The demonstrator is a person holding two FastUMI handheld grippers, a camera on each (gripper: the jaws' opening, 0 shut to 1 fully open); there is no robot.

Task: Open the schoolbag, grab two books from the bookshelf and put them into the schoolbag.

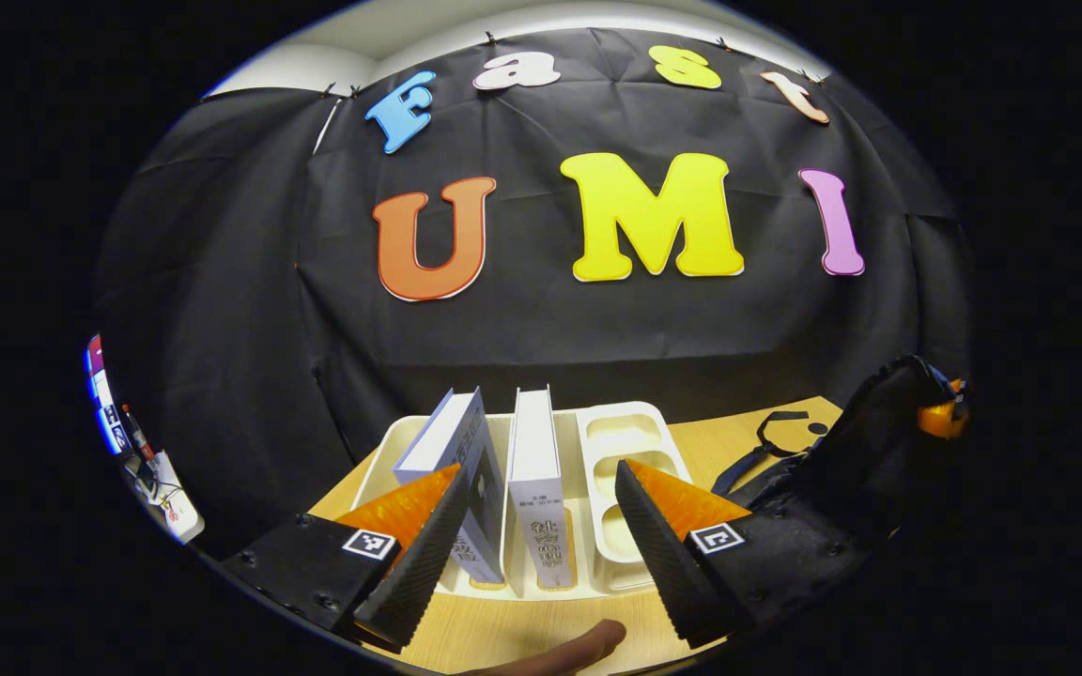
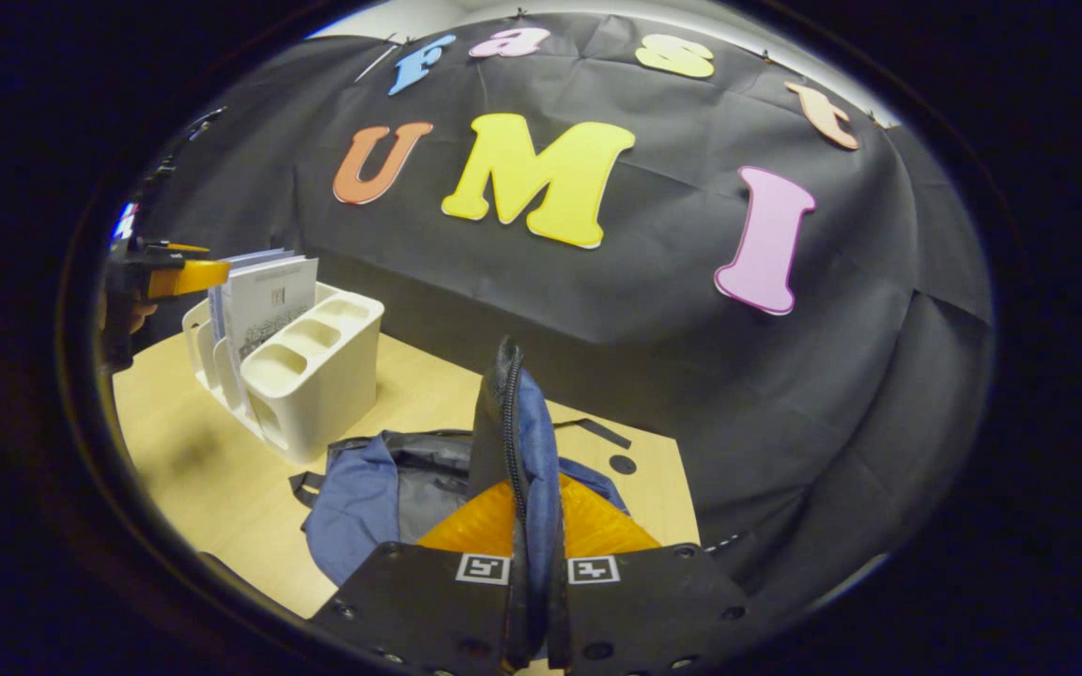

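A: Books [image 1: 535, 474] stand side by side in the white bookshelf [image 1: 630, 432] on the bench [image 1: 522, 629]. The left gripper [image 1: 536, 535] is right in front, jaws spread.

B: The schoolbag [image 2: 391, 498]?

A: Beside the shelf. The right gripper [image 2: 532, 526] pinches its flap, holding it up.

B: Next?

A: I think it slides around one book and squeezes. The books stand close together. There is open room above to lift.

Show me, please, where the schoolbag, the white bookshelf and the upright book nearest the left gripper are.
schoolbag [image 2: 358, 498]: right gripper view, blue fabric.
bookshelf [image 2: 316, 371]: right gripper view, end wall.
book [image 1: 533, 460]: left gripper view, spine.
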